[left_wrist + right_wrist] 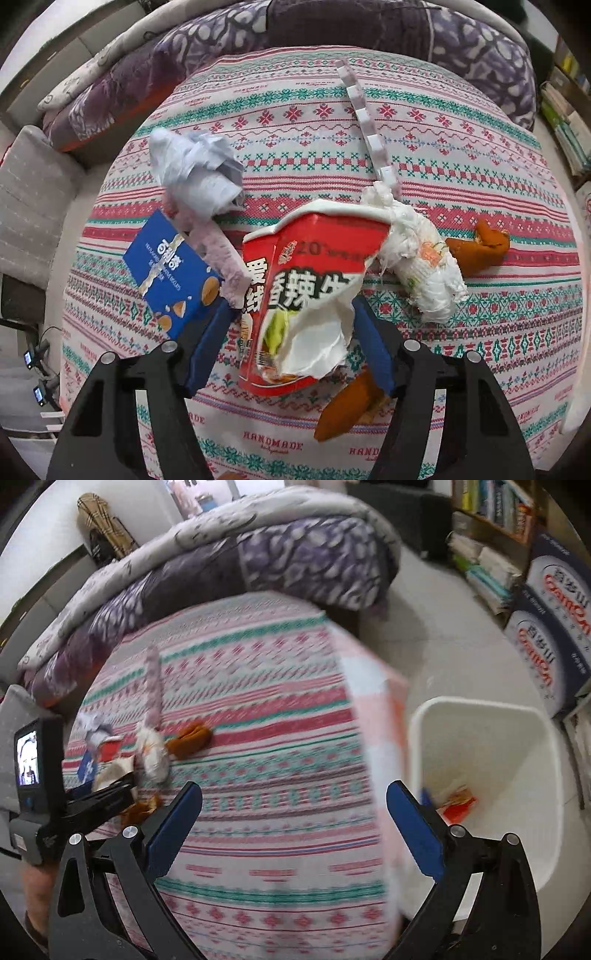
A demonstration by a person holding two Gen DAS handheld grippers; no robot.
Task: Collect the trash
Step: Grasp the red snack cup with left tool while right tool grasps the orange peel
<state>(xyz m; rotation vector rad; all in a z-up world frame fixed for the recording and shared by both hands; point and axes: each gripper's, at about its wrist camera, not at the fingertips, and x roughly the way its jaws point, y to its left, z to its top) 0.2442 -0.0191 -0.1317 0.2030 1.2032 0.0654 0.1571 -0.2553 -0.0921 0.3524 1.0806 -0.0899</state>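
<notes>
Left gripper (291, 328) straddles torn noodle cup (306, 280), its contact unclear.

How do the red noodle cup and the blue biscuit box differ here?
The noodle cup is red, torn open and crushed; the biscuit box is blue and keeps its flat shape. The cup sits between the left tongs; the box lies just outside them, to the left. Both lie on the patterned cloth.
</notes>
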